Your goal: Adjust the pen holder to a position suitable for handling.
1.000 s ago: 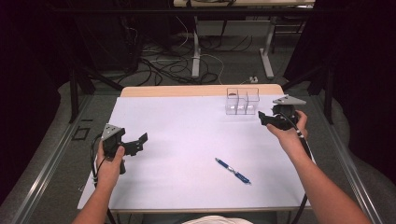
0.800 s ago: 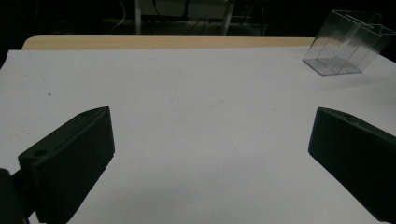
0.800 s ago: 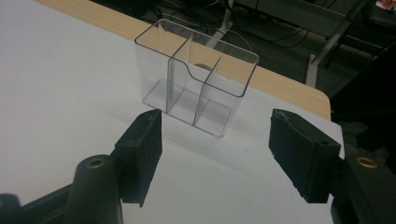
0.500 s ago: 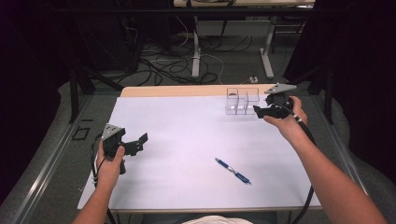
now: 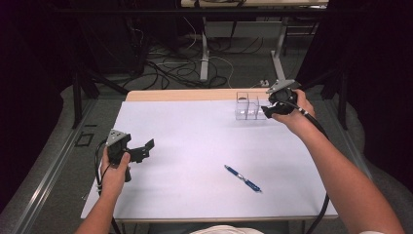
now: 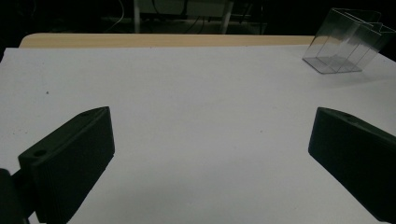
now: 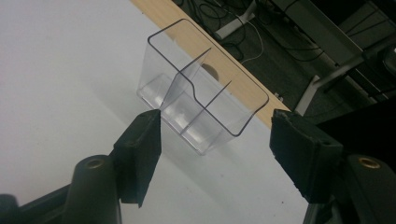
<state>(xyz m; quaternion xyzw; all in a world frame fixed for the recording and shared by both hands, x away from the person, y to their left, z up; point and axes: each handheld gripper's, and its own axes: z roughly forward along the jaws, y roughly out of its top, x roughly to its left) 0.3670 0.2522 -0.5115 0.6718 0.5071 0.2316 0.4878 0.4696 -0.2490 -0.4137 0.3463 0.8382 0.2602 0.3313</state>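
A clear plastic organiser (image 5: 249, 106) with three compartments stands at the far right of the white table; it also shows in the right gripper view (image 7: 201, 105) and in the left gripper view (image 6: 348, 42). My right gripper (image 5: 268, 111) hovers right beside it, open, its jaws straddling the box's near end (image 7: 215, 135) without touching. A blue pen (image 5: 242, 178) lies on the table toward the front right. My left gripper (image 5: 146, 148) is held low at the left side, open and empty (image 6: 210, 154).
The white sheet (image 5: 195, 146) covers most of the table, leaving a wooden strip (image 5: 185, 94) along the far edge. Cables (image 5: 185, 68) and table legs lie on the dark floor beyond. Each gripper trails a black cable.
My right gripper has moved forward and left, up to the clear organiser, with its jaws now around the box's end. The left gripper and the pen have stayed put.
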